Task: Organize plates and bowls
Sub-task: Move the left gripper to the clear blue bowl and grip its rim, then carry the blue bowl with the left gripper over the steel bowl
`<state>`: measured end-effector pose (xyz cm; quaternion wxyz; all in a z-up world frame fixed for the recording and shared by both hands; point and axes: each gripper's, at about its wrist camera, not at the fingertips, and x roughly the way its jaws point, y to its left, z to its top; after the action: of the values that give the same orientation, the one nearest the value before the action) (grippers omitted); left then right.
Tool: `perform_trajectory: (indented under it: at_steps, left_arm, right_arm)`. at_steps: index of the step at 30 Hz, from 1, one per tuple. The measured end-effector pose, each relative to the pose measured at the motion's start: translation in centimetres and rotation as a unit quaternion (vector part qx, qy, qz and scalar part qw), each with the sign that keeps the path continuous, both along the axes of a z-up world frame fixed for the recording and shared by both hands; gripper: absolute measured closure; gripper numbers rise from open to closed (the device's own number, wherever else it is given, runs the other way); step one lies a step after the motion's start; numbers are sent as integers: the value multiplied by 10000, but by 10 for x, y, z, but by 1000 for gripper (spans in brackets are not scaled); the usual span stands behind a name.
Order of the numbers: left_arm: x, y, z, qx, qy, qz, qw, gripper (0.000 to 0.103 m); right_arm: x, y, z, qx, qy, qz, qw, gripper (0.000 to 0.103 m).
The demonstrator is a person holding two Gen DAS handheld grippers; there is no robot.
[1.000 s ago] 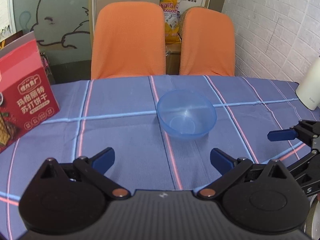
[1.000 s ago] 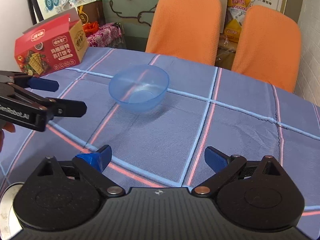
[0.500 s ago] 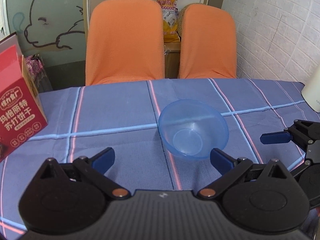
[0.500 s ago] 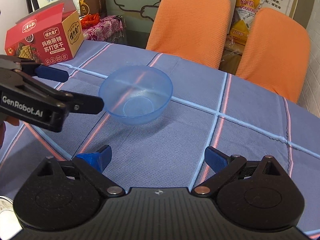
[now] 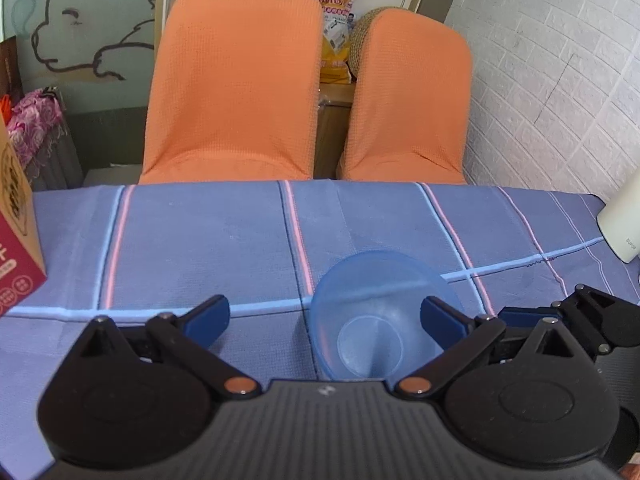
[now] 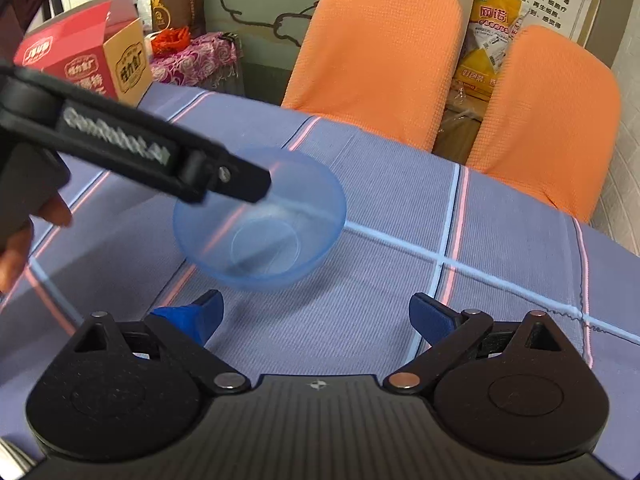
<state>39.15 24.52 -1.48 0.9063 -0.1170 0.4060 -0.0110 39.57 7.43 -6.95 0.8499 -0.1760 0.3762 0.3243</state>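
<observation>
A clear blue plastic bowl (image 5: pixel 370 320) stands upright on the blue checked tablecloth (image 5: pixel 200 240). My left gripper (image 5: pixel 326 316) is open and low over the table. The bowl lies between its fingers, and the right pad is at or over the bowl's right rim. In the right wrist view the bowl (image 6: pixel 276 228) sits ahead, with the left gripper's black finger (image 6: pixel 236 180) reaching over its left rim. My right gripper (image 6: pixel 320 314) is open and empty, just short of the bowl. From the left wrist view, the right gripper (image 5: pixel 560 316) is close beside the bowl's right side.
A red cracker box (image 6: pixel 84 60) stands at the table's left side. A white appliance (image 5: pixel 624 220) stands at the right edge by the brick wall. Two orange chairs (image 5: pixel 236 80) are behind the far table edge. A hand (image 6: pixel 16 248) holds the left gripper.
My left gripper has moved forward and rightward, so the bowl is now between its fingers. The right gripper has also moved closer to the bowl. Both stay open.
</observation>
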Motion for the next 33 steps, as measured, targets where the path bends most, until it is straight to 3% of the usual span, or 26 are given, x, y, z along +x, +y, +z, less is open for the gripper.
perform_trajectory:
  at_steps: [8,13,18,26,33]
  left_arm:
    - [24,-4,-23,-60,212,49,9997,4]
    - [27,-12,-26,300,151,-8,9994,32]
    - [25,-13,-23,307,166,-138,9993,60]
    - [-1,-23,-10,325,158,-194,9992,63]
    - [-49,-67,17,608,-187,-141,9979,62]
  right_arm:
    - [12,20,-10,-81,51,53,9999,16]
    - [21,28,-19,164,69,145,9997,16]
    - [21,38,-22,288,-114,347,9989,19]
    - [-10,33,-7,306,-130,606,9976,19]
    - [-55,4,17,353,-294,566,9973,19]
